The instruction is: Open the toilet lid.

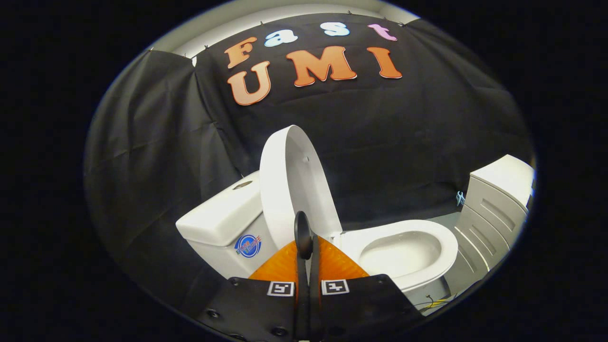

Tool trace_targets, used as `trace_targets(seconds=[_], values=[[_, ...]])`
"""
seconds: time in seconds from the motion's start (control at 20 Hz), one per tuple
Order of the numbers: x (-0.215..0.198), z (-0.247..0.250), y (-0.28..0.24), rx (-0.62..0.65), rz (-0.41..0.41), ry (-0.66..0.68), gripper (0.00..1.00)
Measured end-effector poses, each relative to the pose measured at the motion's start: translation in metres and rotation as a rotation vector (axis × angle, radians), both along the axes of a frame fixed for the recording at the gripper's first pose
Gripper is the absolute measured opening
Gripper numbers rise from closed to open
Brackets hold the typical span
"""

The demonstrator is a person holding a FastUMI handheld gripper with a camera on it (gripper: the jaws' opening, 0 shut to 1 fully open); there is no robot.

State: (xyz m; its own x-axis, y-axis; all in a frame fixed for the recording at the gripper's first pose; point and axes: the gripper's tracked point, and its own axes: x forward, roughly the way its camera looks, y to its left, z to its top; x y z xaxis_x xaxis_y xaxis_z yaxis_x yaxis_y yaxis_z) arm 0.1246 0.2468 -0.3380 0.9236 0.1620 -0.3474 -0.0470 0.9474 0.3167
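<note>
The white toilet lid [292, 185] stands raised, close to upright, leaning toward the tank [221, 216] behind it. Below and to its right, the seat [427, 235] lies down around the open bowl [396, 254]. My gripper [304, 228] is shut, its two black fingers pressed together with nothing between them. The tips sit in front of the lid's lower part; whether they touch it I cannot tell.
A white cabinet with drawers [494, 209] stands to the right of the bowl. Black cloth hangs behind and to the left of the toilet. Yellow cables [434, 301] lie on the floor near the bowl's base.
</note>
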Motion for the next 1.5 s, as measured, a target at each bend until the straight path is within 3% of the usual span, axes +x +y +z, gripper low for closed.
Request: trace_targets(seconds=[0.25, 0.7, 0.9, 1.2, 1.5], values=[[0.0, 0.0, 0.032, -0.07, 0.049, -0.002, 0.07], [0.003, 0.0, 0.053, -0.143, 0.023, -0.017, 0.07], [0.003, 0.0, 0.058, -0.234, 0.019, -0.02, 0.07], [0.003, -0.002, 0.056, -0.227, 0.0, -0.01, 0.08], [-0.005, 0.007, 0.057, -0.127, 0.014, -0.006, 0.24]])
